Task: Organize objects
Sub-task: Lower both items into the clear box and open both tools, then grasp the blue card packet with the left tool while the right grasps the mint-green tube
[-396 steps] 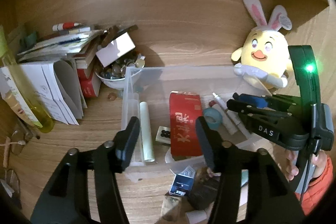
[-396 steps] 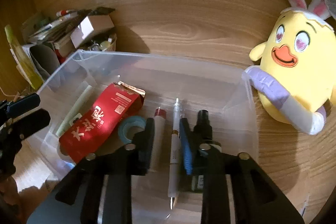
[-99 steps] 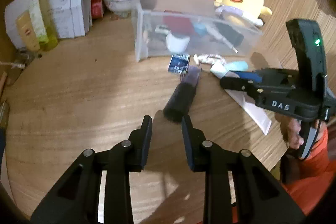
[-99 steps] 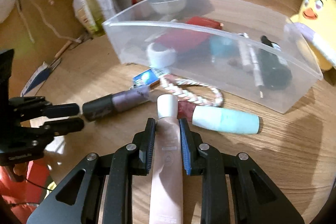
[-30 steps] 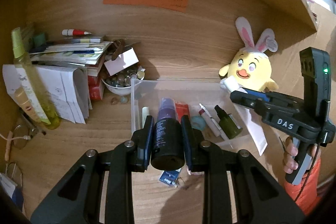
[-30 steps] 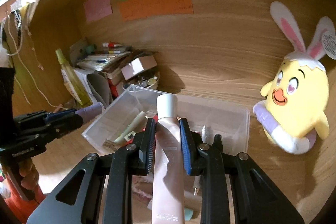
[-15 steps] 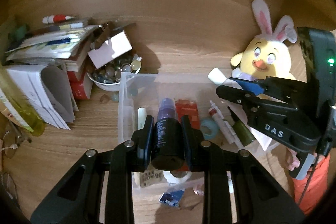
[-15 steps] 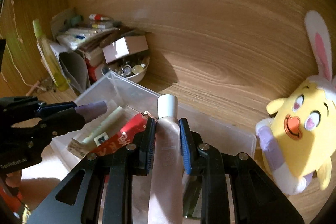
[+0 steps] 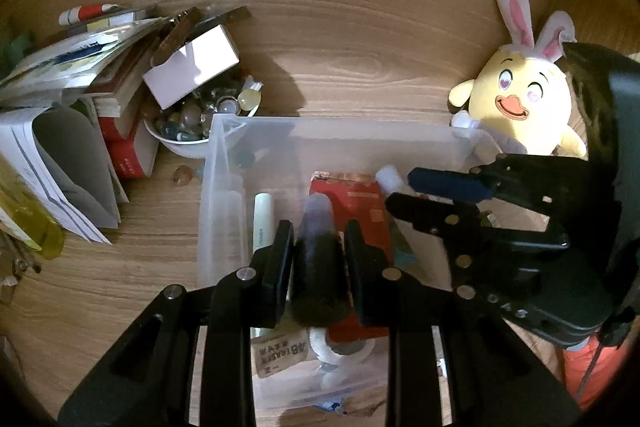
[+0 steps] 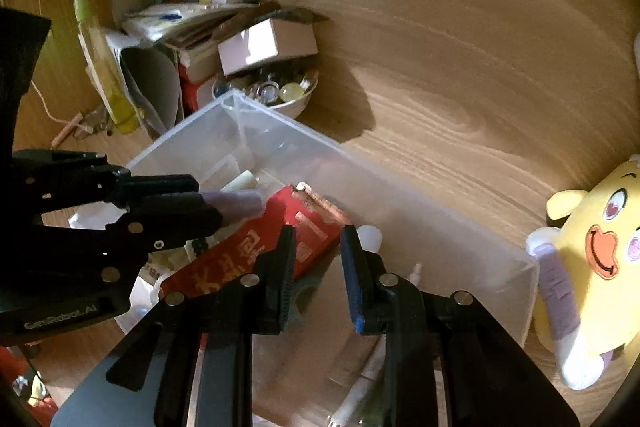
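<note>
My left gripper (image 9: 318,247) is shut on a dark bottle with a purple cap (image 9: 318,259) and holds it over the clear plastic bin (image 9: 224,155). In the right wrist view the left gripper (image 10: 200,199) shows with the bottle's purple cap (image 10: 240,203) sticking out over the bin (image 10: 400,187). My right gripper (image 10: 316,255) is open and empty above the bin. The pink tube's white cap (image 10: 368,237) lies in the bin just beyond its right finger and also shows in the left wrist view (image 9: 391,175). A red packet (image 9: 356,203) lies in the bin.
A yellow bunny-eared plush (image 9: 520,111) stands right of the bin. A bowl of marbles (image 9: 192,131), a white box (image 9: 190,65), books and papers (image 9: 60,131) crowd the left. In the bin lie a pale green stick (image 9: 262,223), tape roll (image 9: 344,347) and pens.
My right gripper has opened and the pink tube has dropped into the bin. Both grippers have moved lower and closer over the bin. The left still holds the dark bottle.
</note>
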Motion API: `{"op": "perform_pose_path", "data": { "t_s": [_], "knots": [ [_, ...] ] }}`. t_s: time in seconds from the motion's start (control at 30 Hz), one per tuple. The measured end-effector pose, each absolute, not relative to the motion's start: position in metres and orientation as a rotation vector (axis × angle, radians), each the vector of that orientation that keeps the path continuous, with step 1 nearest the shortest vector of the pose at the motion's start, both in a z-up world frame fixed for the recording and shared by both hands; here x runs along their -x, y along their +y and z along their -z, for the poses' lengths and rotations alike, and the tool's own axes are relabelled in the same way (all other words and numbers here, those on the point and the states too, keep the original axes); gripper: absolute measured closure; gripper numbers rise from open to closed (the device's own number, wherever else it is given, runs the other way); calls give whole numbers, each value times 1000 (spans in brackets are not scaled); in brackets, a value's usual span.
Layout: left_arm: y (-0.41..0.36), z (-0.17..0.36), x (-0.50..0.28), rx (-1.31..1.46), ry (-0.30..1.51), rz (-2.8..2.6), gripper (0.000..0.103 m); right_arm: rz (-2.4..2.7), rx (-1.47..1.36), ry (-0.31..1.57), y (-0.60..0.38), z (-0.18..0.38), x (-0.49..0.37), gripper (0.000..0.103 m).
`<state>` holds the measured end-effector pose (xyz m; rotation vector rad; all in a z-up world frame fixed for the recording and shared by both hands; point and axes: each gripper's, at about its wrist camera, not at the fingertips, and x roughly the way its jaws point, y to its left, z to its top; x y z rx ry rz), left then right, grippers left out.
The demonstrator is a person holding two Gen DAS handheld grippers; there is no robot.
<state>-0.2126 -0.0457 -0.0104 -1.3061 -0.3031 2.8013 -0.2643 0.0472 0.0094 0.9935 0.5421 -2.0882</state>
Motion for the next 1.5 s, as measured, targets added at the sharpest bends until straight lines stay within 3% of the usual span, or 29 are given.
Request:
{"op": "perform_pose_path", "data": {
  "t_s": [0.17, 0.27, 0.5, 0.73, 0.93, 1.5],
  "knots": [
    [-45, 8, 209, 1302, -294, -2808, 77, 2085, -1028, 541, 48, -7, 263, 80],
    [-44, 4, 205, 1290, -292, -2802, 73, 2117, -1020, 530, 55, -11, 261, 67],
    [-39, -15, 183, 1203, -261, -2854, 40, 2197, -959, 493, 73, -30, 246, 42],
    [-28, -32, 152, 1116, -165, -2907, 20, 2274, -861, 444, 93, -48, 218, 26],
    [-24, -34, 125, 1080, -129, -2938, 13, 2304, -821, 411, 106, -52, 194, 26],
    [-31, 9, 91, 1225, -102, -2871, 9, 2382, -845, 361, 146, -39, 142, 25]
  ]
}}
